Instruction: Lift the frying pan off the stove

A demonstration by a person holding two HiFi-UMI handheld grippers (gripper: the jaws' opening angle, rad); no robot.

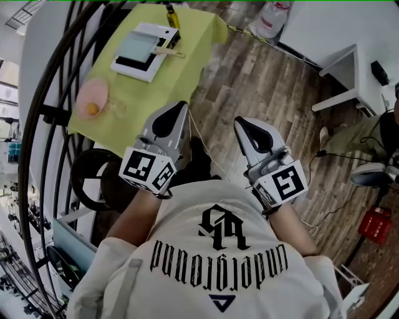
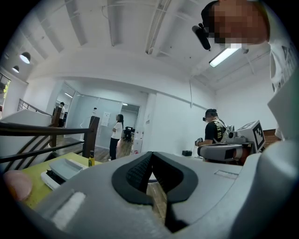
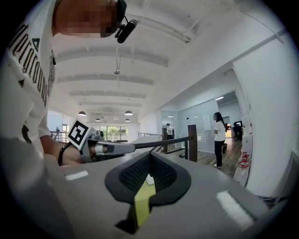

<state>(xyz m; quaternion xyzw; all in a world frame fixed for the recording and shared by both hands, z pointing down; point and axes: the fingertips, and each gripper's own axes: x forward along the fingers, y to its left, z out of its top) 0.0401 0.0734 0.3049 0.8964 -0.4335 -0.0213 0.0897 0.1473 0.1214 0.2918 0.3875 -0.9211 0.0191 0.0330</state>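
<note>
Left gripper [image 1: 175,112] is held close against the person's white T-shirt with black lettering [image 1: 218,261], its grey jaws pressed together with nothing between the black pads. Right gripper [image 1: 244,125] sits just beside it at the same height, its jaws likewise together and empty. The two point forward side by side without touching, each with its black-and-white marker cube toward the person.

Well ahead of the left gripper's tips and somewhat to its left stands a table under a yellow-green cloth [image 1: 163,87]. On the far part of that cloth lies a flat white stove with a black edge [image 1: 147,73]. What looks like the frying pan, a shallow pale blue-grey rectangular pan [image 1: 138,45], rests on top of it. Its light wooden handle [image 1: 169,53] reaches toward the right gripper's side. Both grippers are well apart from it.

Nearer the left gripper and further to its left, a round pink plate [image 1: 95,90] sits on the cloth with a small orange ball-shaped thing [image 1: 92,109] at its rim. Beyond the stove stands a small yellow bottle [image 1: 171,15]. Grey-brown plank floor [image 1: 255,75] lies ahead of the right gripper, and a dark curved railing [image 1: 42,115] runs past the left gripper's outer side.
</note>
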